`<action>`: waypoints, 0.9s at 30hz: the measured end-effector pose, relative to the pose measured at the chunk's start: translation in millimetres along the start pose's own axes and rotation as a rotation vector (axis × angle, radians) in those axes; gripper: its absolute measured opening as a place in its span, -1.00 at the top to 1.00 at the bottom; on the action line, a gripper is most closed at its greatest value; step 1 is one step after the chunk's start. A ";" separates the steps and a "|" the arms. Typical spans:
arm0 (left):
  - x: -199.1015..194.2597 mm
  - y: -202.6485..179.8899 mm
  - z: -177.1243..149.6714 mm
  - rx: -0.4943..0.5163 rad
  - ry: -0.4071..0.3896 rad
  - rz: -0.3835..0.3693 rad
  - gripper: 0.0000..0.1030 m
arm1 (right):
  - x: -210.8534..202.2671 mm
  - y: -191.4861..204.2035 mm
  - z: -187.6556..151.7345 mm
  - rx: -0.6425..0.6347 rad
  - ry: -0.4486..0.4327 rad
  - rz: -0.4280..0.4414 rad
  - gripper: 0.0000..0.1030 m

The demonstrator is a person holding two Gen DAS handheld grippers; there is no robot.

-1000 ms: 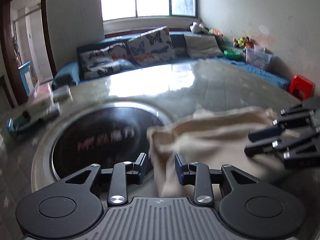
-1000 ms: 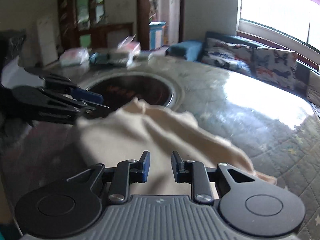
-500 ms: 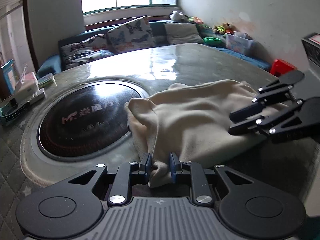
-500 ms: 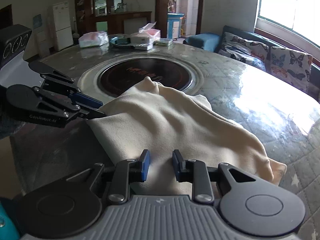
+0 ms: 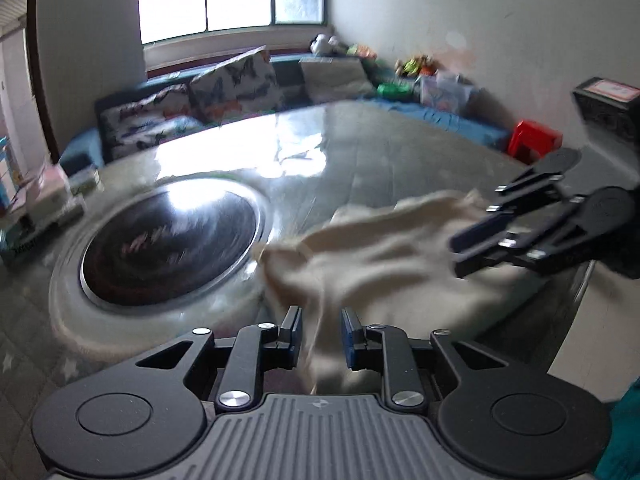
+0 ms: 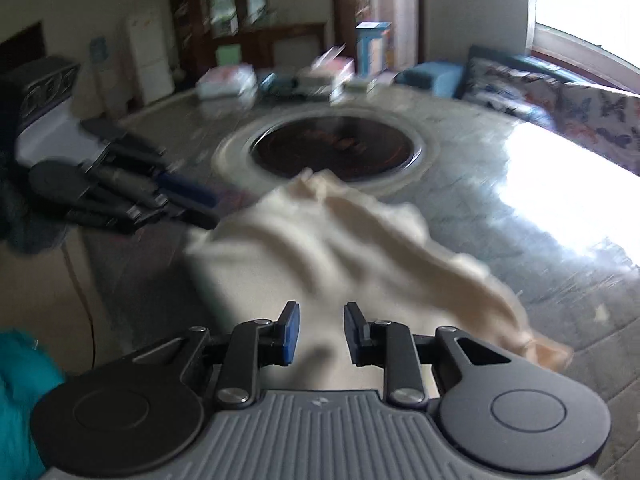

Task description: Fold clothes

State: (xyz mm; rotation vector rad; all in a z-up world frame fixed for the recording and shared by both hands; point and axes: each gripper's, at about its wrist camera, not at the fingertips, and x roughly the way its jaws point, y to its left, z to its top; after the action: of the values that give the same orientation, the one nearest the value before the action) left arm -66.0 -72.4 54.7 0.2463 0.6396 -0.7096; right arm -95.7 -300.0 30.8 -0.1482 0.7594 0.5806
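The garment [image 5: 384, 256] lies on the table [image 5: 392, 152], right of the inset cooktop [image 5: 168, 244]; the sofa [image 5: 184, 120] stands behind, upper frame.

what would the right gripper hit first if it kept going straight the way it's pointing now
Most likely the cream garment: it lies bunched right ahead of the right gripper, cloth already between its jaws. Beyond it is the table with its dark round inset. Blur makes depth uncertain.

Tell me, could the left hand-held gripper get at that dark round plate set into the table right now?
Probably yes. The dark round plate lies bare, with nothing between it and the left hand-held gripper, but cream cloth sits between its jaws, so it would drag that along.
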 end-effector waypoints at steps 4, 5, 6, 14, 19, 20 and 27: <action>15.2 -17.2 4.6 0.048 -0.008 -0.049 0.55 | 12.9 -14.8 23.1 0.057 -0.033 -0.027 0.53; 20.1 -21.2 4.5 0.059 -0.004 -0.049 0.55 | 20.2 -18.6 30.0 0.073 -0.034 -0.022 0.54; 24.8 -23.9 3.8 0.066 0.001 -0.049 0.55 | 27.6 -21.6 35.8 0.086 -0.032 -0.021 0.55; 44.0 -12.1 -6.7 0.025 0.046 -0.072 0.55 | 82.3 -38.7 52.7 0.152 0.032 -0.101 0.73; 42.3 -9.4 -0.9 0.012 0.036 -0.076 0.54 | 77.9 -51.7 53.1 0.218 -0.007 -0.097 0.72; 41.9 -8.7 1.3 0.007 0.029 -0.075 0.54 | 72.9 -53.7 53.1 0.217 -0.018 -0.105 0.70; 59.0 12.0 19.7 -0.056 0.032 0.014 0.54 | 15.9 -77.2 46.4 0.247 -0.074 -0.185 0.69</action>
State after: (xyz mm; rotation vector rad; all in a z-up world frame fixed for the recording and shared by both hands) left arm -14.7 -102.8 33.5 0.2102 0.6873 -0.6744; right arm -16.1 -342.0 47.5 0.0312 0.7303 0.3113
